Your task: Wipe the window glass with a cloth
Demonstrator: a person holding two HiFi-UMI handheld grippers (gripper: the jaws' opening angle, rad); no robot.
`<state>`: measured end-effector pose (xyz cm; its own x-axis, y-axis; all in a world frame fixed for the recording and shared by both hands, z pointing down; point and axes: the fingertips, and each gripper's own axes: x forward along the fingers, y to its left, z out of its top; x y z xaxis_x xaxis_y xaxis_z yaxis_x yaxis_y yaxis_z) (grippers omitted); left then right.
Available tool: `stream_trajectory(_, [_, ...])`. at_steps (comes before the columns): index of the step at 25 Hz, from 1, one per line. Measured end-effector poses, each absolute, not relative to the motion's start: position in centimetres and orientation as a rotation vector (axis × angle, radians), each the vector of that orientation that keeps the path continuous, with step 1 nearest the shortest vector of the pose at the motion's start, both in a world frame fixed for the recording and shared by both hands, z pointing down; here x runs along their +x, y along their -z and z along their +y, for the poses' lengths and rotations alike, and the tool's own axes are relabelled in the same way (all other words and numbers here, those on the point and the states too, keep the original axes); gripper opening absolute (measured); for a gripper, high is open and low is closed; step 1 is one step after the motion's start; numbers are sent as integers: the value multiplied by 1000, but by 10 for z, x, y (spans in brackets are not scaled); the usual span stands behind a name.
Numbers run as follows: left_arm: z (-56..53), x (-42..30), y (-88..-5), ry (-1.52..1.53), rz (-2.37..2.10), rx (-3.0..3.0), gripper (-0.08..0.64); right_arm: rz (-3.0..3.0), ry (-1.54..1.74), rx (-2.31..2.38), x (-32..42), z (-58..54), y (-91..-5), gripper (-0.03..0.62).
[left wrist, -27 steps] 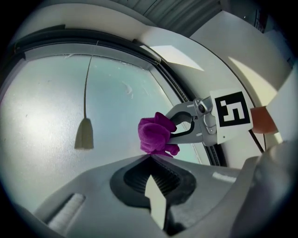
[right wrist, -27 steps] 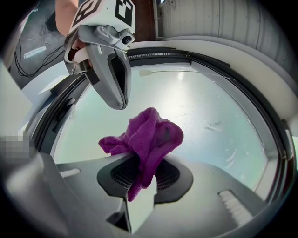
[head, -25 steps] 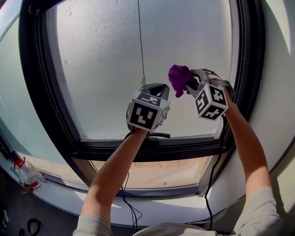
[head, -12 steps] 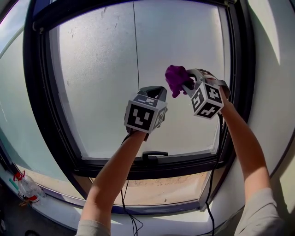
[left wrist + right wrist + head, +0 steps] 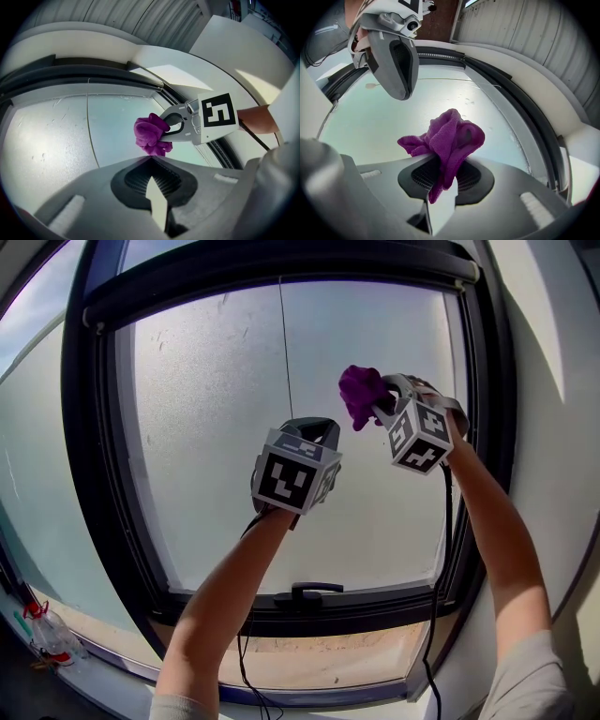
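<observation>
Right jaws: our right gripper (image 5: 440, 165) clamps the purple cloth (image 5: 451, 133).
Left jaws: our left gripper (image 5: 151, 159) is pressed together, empty.
Cloth: by the glass (image 5: 216, 427)'s upper right corner; contact unclear.
Wiping: we'd press the bunch flat, sweeping edge to edge.

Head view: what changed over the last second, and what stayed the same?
Both grippers rose up the window glass: the handle now sits farther below them, and the top frame has come into view. Nothing was picked up or released. The right gripper stays shut on the purple cloth; the left gripper stays shut and empty.
</observation>
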<state>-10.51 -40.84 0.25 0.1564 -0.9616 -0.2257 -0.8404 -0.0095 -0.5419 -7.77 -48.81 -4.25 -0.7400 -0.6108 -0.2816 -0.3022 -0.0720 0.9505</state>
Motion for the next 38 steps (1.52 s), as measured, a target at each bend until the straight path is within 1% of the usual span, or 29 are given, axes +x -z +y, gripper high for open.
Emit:
stream_trajectory(16, [-405, -96, 64, 290, 1616, -1698, 2, -1890, 2074, 1250, -75, -480, 172, 107])
stream_trajectory(23, [-409, -95, 84, 273, 1579, -1688, 2, -1864, 2118, 1366, -77, -477, 215, 106])
stream_trajectory(30, [-413, -92, 88, 261, 1548, -1703, 2, -1869, 2084, 1482, -72, -482, 230, 106])
stream_trajectory(38, [-415, -84, 85, 265, 1507, -1723, 2, -1800, 1937, 1671, -36, -502, 239, 104])
